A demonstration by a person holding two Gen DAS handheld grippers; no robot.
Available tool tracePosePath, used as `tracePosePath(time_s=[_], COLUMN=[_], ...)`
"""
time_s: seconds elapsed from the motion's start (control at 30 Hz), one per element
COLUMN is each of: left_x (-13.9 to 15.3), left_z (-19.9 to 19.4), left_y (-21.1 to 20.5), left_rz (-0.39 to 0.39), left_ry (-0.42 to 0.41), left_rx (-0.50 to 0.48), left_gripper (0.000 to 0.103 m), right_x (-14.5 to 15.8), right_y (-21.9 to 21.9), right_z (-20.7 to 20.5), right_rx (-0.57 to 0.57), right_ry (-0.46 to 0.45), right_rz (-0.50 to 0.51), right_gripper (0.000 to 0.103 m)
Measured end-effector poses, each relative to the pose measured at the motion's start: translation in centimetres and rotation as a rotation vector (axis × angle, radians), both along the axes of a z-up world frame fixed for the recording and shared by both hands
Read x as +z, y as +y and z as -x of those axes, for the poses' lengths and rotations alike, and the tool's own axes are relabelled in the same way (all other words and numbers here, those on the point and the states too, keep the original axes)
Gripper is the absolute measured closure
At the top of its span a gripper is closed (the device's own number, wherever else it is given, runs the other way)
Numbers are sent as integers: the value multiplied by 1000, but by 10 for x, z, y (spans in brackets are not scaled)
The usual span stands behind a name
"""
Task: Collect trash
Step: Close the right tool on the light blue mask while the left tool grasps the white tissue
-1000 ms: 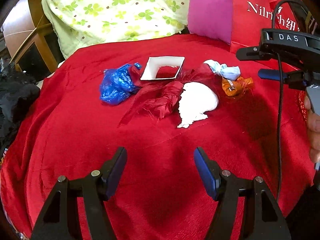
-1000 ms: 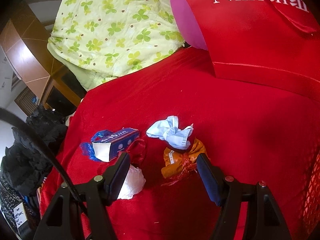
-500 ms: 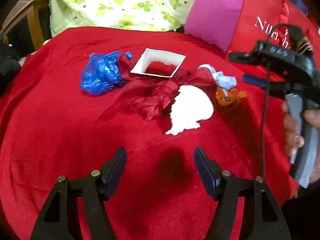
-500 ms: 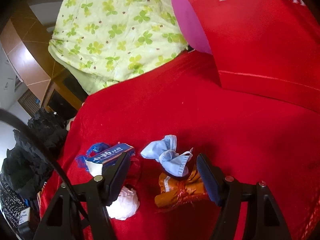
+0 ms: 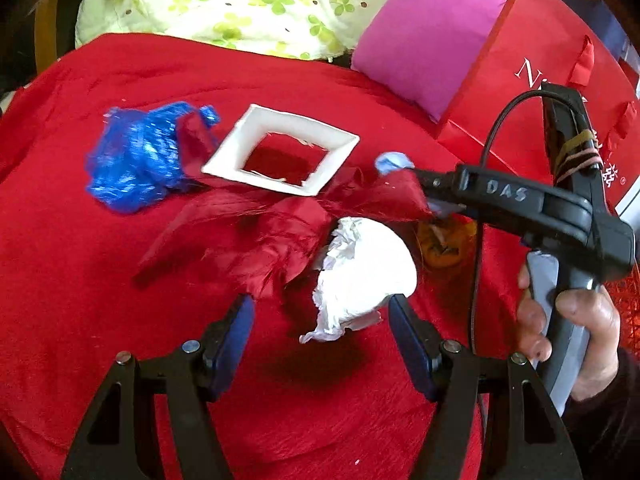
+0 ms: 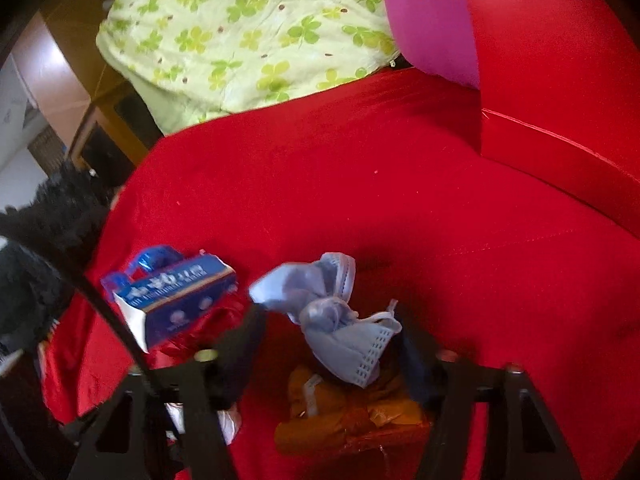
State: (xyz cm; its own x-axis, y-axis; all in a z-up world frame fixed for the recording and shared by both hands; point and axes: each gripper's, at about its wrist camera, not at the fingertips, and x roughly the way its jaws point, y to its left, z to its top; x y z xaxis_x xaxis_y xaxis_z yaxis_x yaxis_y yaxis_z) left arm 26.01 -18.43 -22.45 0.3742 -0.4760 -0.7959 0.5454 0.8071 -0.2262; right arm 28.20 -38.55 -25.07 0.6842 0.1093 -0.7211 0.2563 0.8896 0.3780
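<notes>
Pickup step: the right gripper [image 6: 328,356], fingers spread, straddles the blue face mask [image 6: 340,324]; the left gripper [image 5: 320,328], also spread, straddles the white tissue [image 5: 360,276] beside it; closure is required next.

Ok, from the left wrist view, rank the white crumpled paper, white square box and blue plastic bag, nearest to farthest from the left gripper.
1. white crumpled paper, just ahead of the left gripper, toward its right finger.
2. white square box, farther ahead, centre.
3. blue plastic bag, far left; close to the box's range.
</notes>
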Motion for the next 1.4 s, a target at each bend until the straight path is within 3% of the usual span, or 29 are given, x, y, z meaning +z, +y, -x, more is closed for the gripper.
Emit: tracePosePath(time_s=[0.1, 0.17, 0.27, 0.43, 0.67, 0.8, 0.9, 0.93, 1.07, 1.2, 1.4], left_x=[-3, -3, -3, 0, 9, 16, 24, 27, 32, 31, 11], left_z=[-3, -3, 2, 10, 32, 47, 48, 45, 36, 25, 8], left_y=[-7, -9, -7, 4, 32, 51, 47, 43, 25, -1, -24], left_rz=[14, 26, 26, 61, 62, 47, 37, 27, 12, -12, -47], left_ry=[11, 22, 17, 40, 28, 4, -19, -30, -59, -95, -59], left_rx=[-2, -13, -24, -27, -5, 2, 5, 10, 20, -2, -2], left_gripper=[43, 66, 87, 94, 94, 94, 93, 90, 49, 48, 48], right_x=[1, 4, 9, 22, 37, 47, 58, 60, 69, 68, 65], right_y=[-2, -2, -1, -2, 1, 5, 11, 12, 15, 5, -2], right_z=[4, 7, 13, 31, 57, 71, 84, 87, 98, 102, 101], right_rx=[-11, -13, -13, -4, 23, 16, -2, -5, -29, -52, -45], right_ry=[-15, -27, -46, -99, -155, -182, -209, -214, -242, -249, -250], right_rz=[-9, -9, -9, -62, -183, -199, -156, -147, -95, -95, -86], right_gripper=[64, 67, 71, 72, 72, 72, 72, 72, 72, 72, 72])
